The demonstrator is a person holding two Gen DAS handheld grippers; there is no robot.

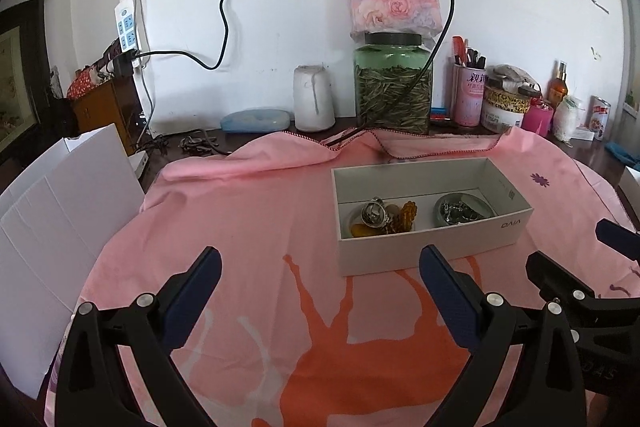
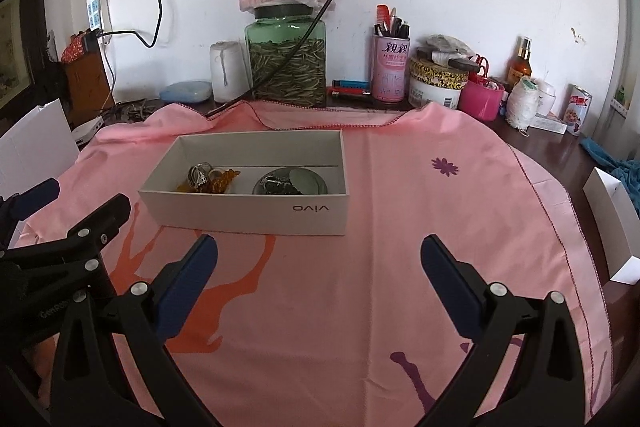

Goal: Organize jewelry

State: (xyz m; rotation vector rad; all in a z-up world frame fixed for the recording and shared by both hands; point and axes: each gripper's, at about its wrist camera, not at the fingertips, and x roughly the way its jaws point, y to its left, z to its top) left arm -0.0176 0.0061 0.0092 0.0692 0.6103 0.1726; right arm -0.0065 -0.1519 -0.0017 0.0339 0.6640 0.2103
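Now the left gripper (image 1: 320, 267) and right gripper (image 2: 319, 259) hover side by side, fingers spread wide and empty. Further away, the white box (image 2: 248, 211) holds amber jewelry (image 2: 224, 179) at left and a dish (image 2: 308, 183) of silver pieces at right.

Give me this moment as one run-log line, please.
left gripper: open, empty | right gripper: open, empty | jewelry: inside white box | pink cloth

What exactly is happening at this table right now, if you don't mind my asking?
A person holds two grippers over a pink cloth. The left gripper and right gripper are both open and empty. Ahead sits a white vivo box holding amber jewelry and a dish of silver pieces. Nothing is being gripped.
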